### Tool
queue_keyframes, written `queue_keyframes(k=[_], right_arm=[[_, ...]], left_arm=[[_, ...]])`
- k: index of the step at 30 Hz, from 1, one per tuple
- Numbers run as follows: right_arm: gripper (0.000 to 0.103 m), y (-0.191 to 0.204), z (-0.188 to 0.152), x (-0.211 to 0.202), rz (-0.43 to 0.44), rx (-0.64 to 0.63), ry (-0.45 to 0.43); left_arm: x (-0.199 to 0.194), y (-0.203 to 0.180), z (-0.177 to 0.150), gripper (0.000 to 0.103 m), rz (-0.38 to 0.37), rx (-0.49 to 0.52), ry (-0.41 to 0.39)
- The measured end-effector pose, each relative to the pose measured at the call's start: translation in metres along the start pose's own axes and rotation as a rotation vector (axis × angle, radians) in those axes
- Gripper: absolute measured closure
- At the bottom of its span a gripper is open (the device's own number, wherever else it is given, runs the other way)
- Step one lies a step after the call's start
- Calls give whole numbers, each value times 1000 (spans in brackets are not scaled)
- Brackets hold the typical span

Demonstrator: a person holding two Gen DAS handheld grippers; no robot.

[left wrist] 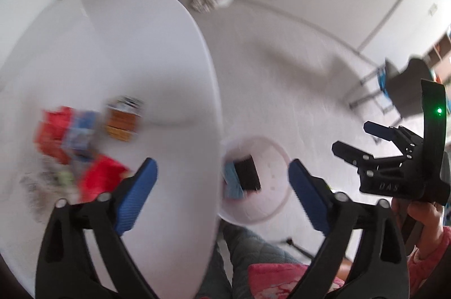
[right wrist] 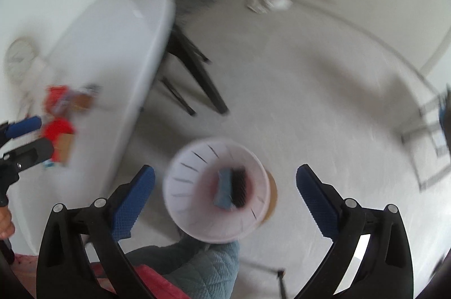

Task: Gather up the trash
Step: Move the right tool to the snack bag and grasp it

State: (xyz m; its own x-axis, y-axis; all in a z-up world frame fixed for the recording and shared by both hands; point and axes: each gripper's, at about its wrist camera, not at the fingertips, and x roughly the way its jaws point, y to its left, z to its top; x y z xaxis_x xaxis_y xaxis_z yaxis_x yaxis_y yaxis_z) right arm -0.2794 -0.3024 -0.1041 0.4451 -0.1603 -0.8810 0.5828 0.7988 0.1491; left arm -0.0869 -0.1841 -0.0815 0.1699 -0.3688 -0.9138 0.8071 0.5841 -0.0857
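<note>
Below, centre of the right wrist view: white bin [right wrist: 217, 191] on the floor [right wrist: 324, 90], a blue-and-black item [right wrist: 229, 187] lying inside. Right gripper [right wrist: 225, 186] spread wide above it, nothing between the pads. Left gripper [left wrist: 222, 179] also gaping and empty, straddling the table [left wrist: 126, 45] edge. Left of frame on the table: blurred trash [left wrist: 81, 141], red wrappers and an orange box, beside the left blue pad [left wrist: 136, 196].

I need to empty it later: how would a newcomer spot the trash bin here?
Start at the white table and drop past its edge to the floor. There stands a round white bin with slits in its wall, the only container here, holding a blue-and-black packet.
</note>
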Motion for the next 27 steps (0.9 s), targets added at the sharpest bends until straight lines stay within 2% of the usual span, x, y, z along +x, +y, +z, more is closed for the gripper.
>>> queue_keyframes(k=[3,7,10,14,17,21,24,27], right_arm=[[3,41,25,-18,73,-112,-52],[3,95,51,-24,201,-221,-83],[3,130,61,-18,262,-273,-73],[3,179,67,-7,339,-354,-45],[3,205,70,2,338,-396,-34],[3,221,78,19,321,-368,-7],[3,226,87,39,288,-328,21],[3,224,93,57,246,-273,58]], left_arm=[[-50,34,-4,8,68,-66,-106],[-104,91,-21,8,177,-187,-181],[-128,126,-44,8,276,-284,-205],[-146,174,-85,8,368,-413,-210],[-151,205,-112,8,401,-514,-185],[-153,236,-135,8,425,-607,-175],[-150,259,-138,8,408,-608,-170],[-142,279,-125,8,371,-558,-142]])
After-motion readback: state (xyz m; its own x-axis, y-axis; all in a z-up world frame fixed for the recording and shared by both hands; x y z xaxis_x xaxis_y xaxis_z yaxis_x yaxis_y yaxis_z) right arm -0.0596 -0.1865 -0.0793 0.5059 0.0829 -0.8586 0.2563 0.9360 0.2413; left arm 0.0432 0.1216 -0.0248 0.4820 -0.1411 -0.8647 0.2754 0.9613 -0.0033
